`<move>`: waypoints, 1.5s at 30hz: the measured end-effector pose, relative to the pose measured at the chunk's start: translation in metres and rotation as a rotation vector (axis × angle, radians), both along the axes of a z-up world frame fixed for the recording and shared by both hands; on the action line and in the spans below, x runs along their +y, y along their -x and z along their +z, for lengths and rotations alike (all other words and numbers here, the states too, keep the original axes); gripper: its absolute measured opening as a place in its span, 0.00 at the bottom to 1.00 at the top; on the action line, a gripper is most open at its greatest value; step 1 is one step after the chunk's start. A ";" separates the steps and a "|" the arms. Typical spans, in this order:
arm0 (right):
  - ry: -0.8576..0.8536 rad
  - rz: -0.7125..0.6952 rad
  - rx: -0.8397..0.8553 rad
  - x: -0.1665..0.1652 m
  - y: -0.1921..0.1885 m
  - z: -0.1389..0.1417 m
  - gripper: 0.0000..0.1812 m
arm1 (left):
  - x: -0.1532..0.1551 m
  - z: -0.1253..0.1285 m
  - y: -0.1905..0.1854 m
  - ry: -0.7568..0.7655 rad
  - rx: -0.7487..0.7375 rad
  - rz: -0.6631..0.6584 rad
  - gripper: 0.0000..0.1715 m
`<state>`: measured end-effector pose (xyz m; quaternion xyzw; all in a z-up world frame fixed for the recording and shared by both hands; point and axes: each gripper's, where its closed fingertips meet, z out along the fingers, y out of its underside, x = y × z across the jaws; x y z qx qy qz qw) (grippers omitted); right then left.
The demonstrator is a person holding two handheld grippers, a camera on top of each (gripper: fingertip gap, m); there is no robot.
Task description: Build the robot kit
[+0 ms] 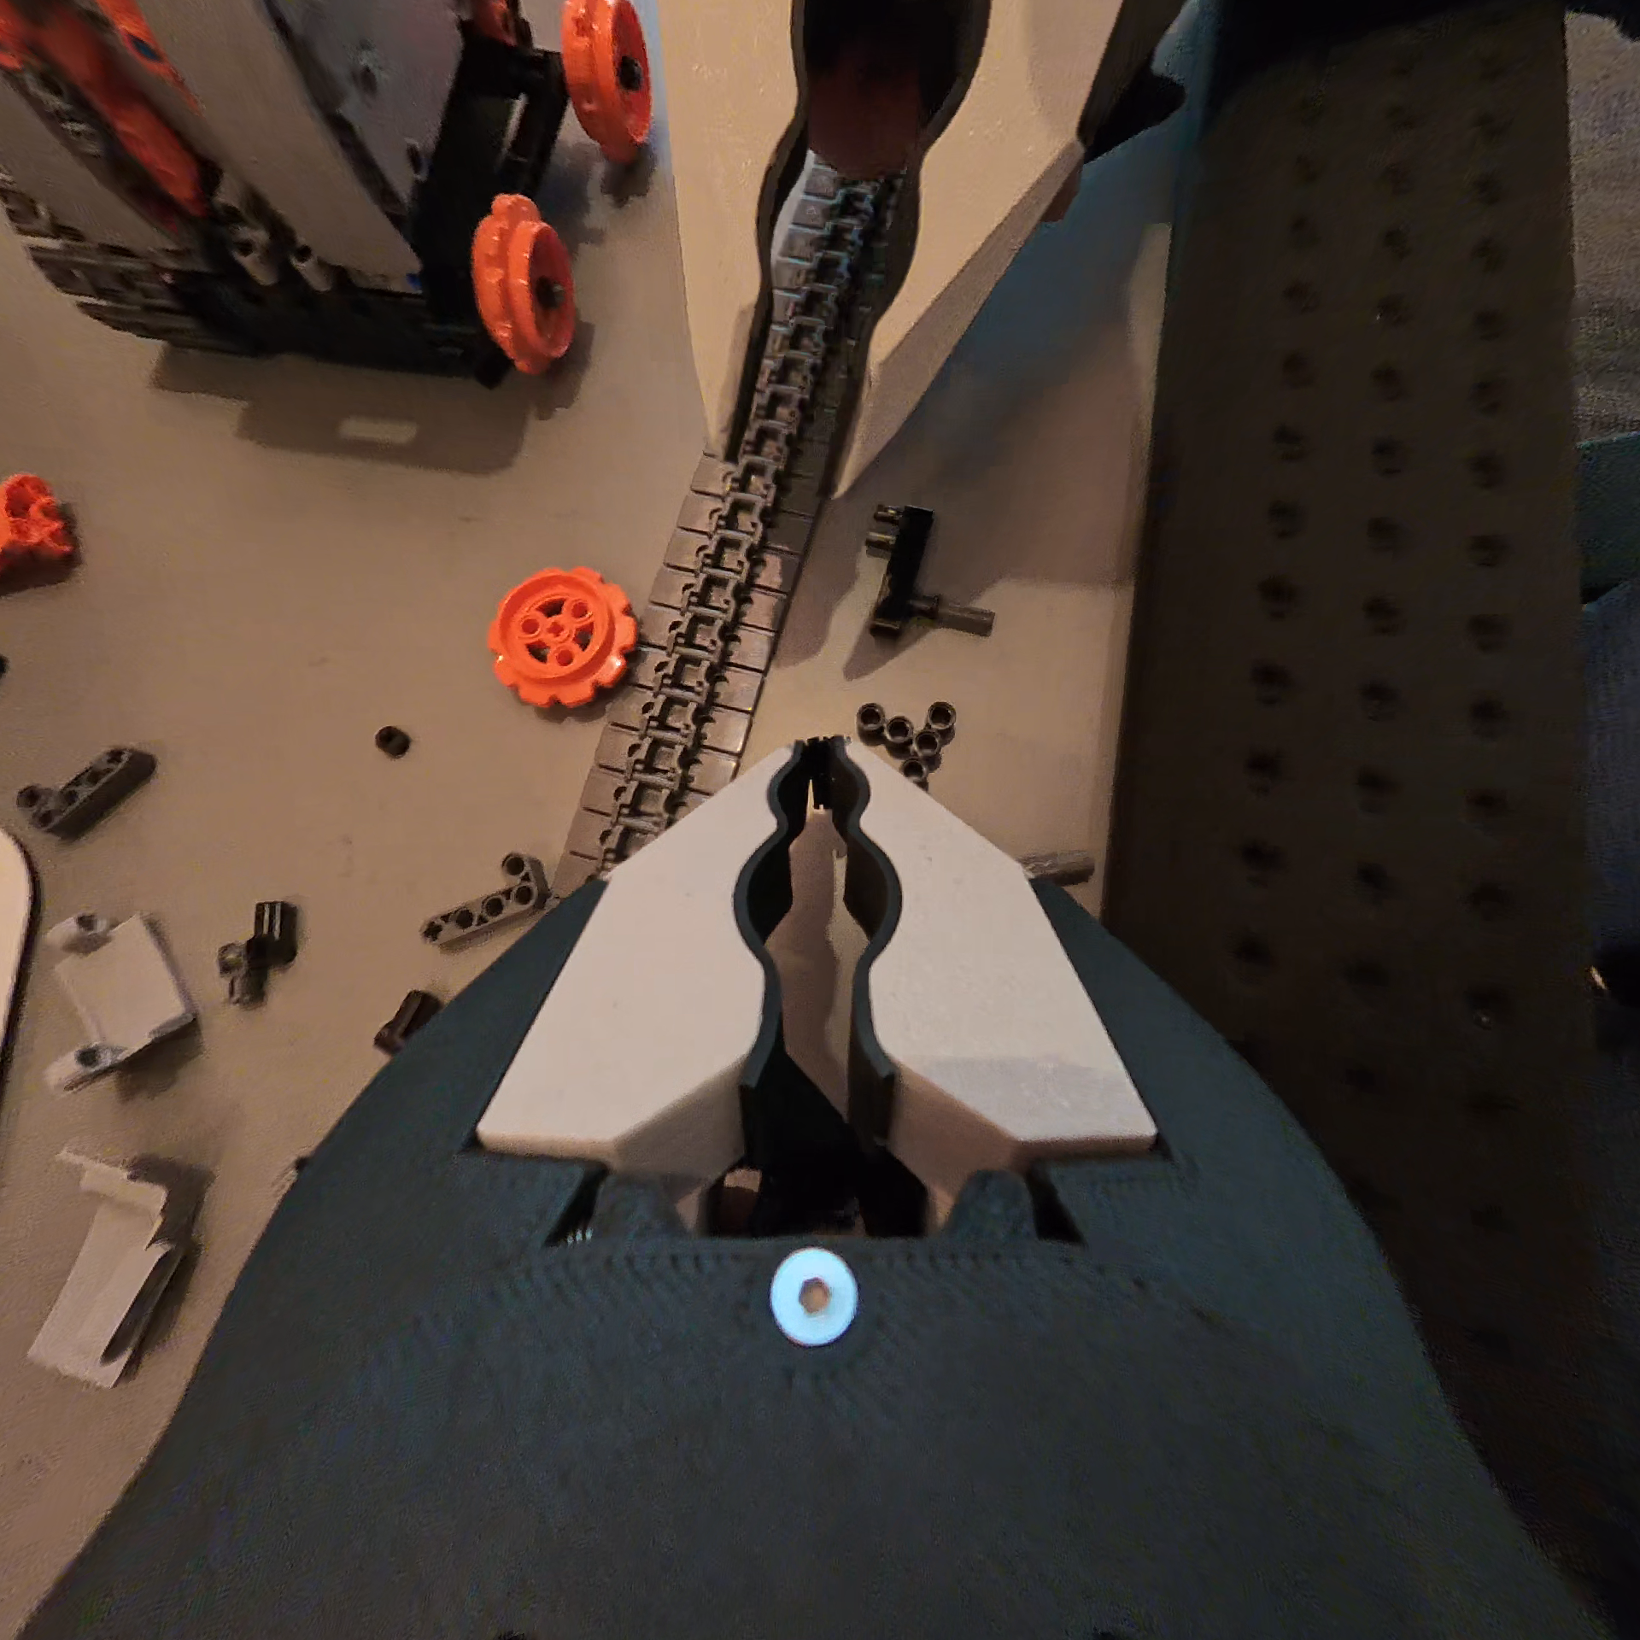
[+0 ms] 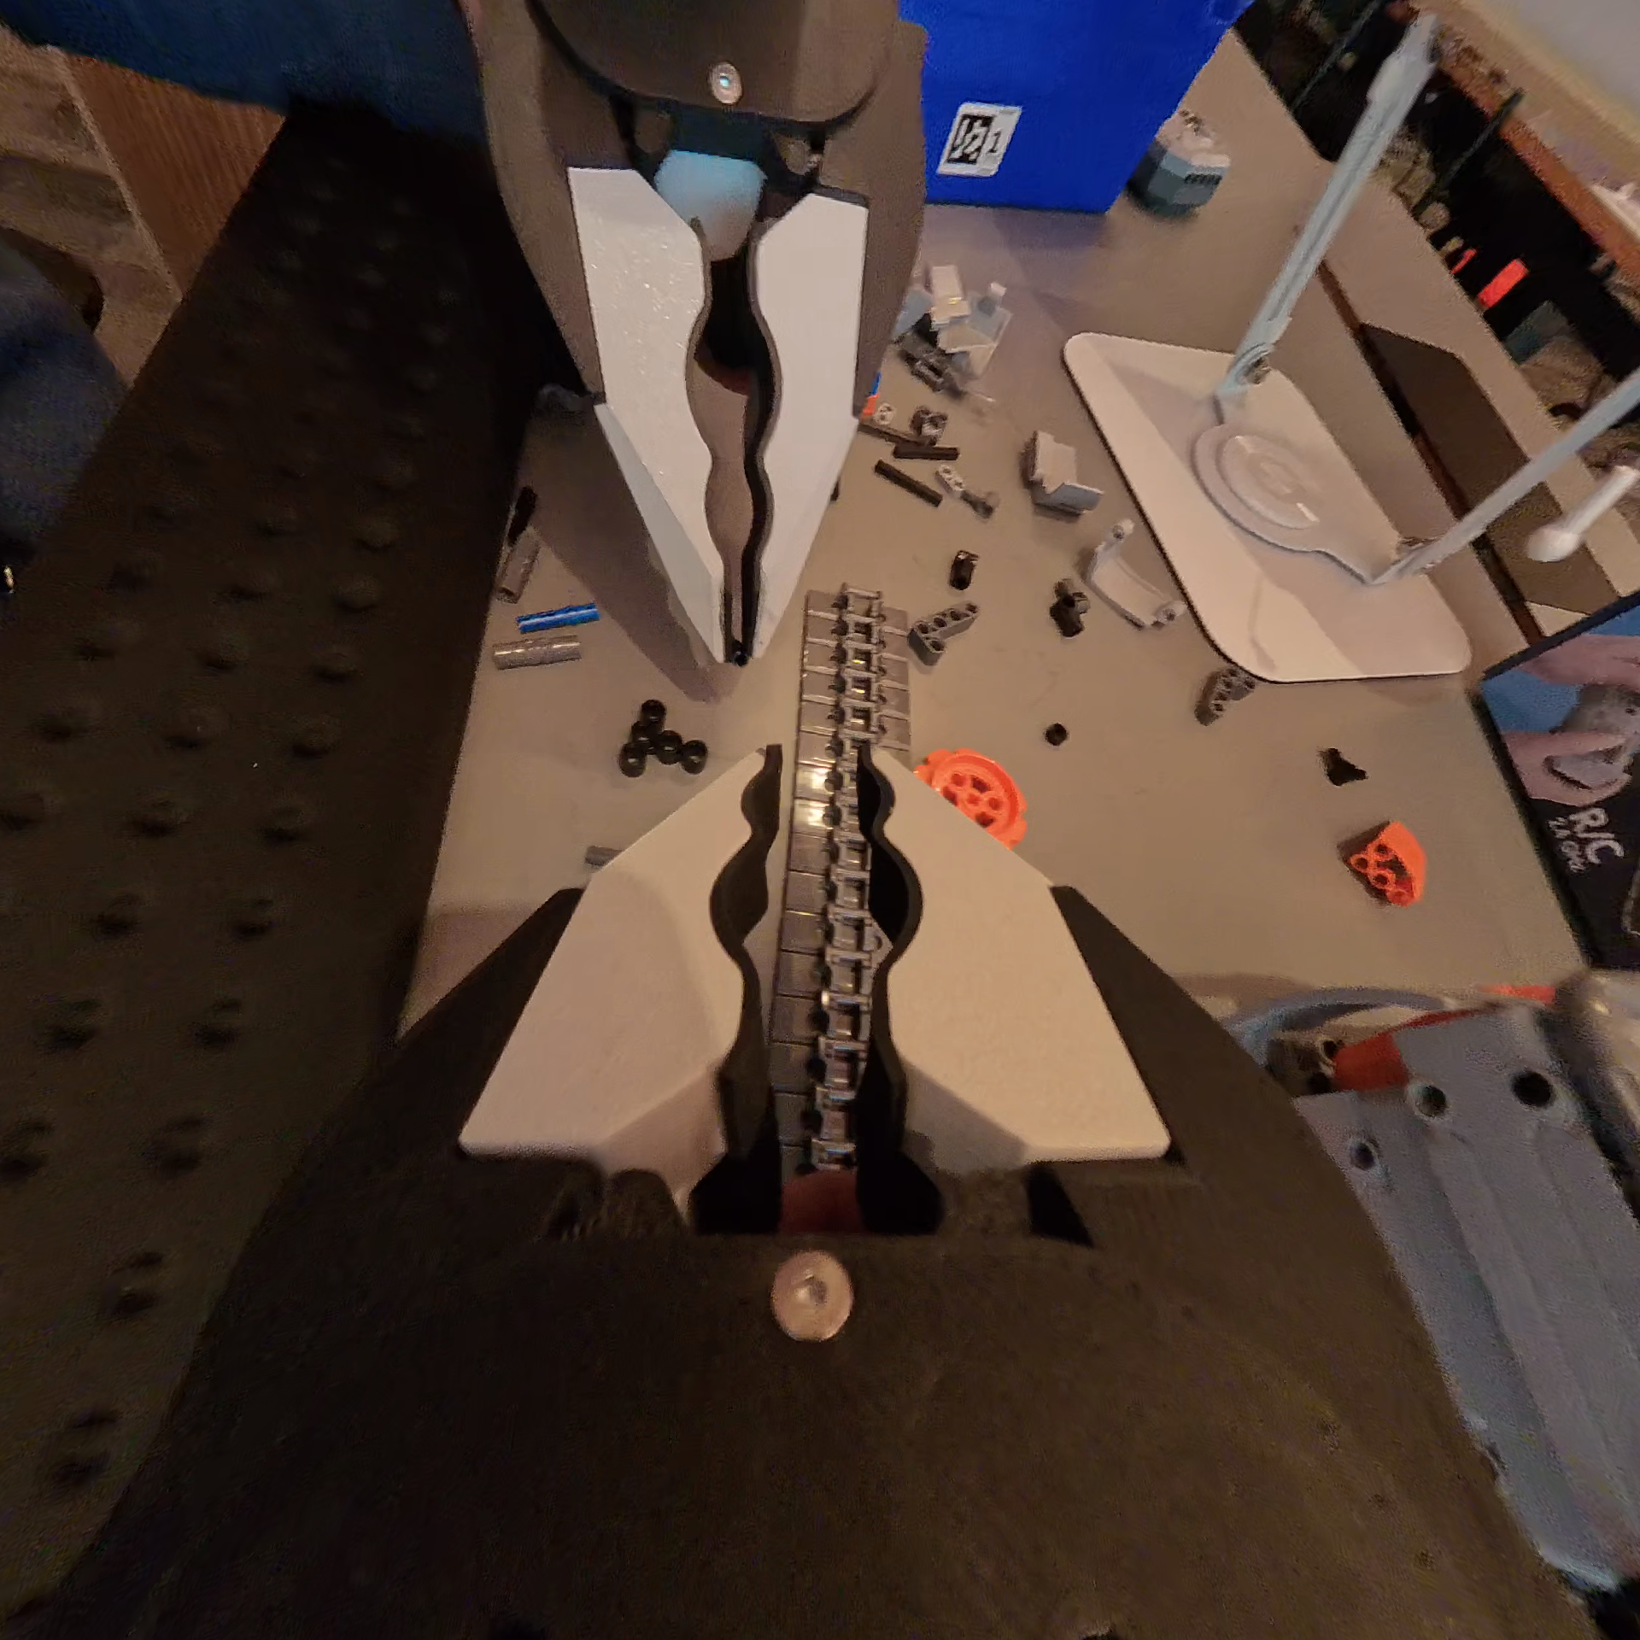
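- Tread chain (image 2: 839, 896): grey link strip flat on the table (image 2: 1154, 843), long axis running near-to-far between both grippers.
- Right gripper (image 2: 821, 763): narrowly parted, fingers straddling the chain's near end.
- Left gripper (image 1: 821, 754): closed on a small black pin (image 1: 821, 770), just right of the chain's other end.
- Orange sprocket wheel (image 1: 561, 639): beside the chain.

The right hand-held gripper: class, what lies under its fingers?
Under the right hand-held gripper runs the grey track chain on the table. The chain's near end is covered by the gripper body.

Three orange toothed wheels (image 1: 563, 637), one grey track strip (image 1: 701, 657), five black bushes clustered (image 1: 910, 732), two grippers (image 1: 821, 772).
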<state>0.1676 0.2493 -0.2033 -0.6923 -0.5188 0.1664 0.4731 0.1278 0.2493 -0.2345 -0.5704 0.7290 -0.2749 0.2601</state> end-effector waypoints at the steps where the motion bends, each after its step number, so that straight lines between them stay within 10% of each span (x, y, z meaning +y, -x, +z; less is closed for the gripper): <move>1: 0.009 0.010 -0.011 -0.002 0.002 -0.003 0.08 | -0.001 -0.003 0.000 -0.001 0.006 -0.007 0.02; 10: 0.076 0.004 0.006 -0.001 0.019 -0.010 0.06 | 0.000 0.010 -0.013 -0.123 -0.165 -0.036 0.02; 19: -0.152 0.078 -0.115 -0.008 0.027 -0.010 0.08 | -0.004 0.018 -0.019 0.224 -0.228 0.010 0.02; 45: 0.090 0.079 -0.185 -0.010 0.010 -0.044 0.08 | -0.010 -0.028 -0.027 0.027 0.006 -0.072 0.04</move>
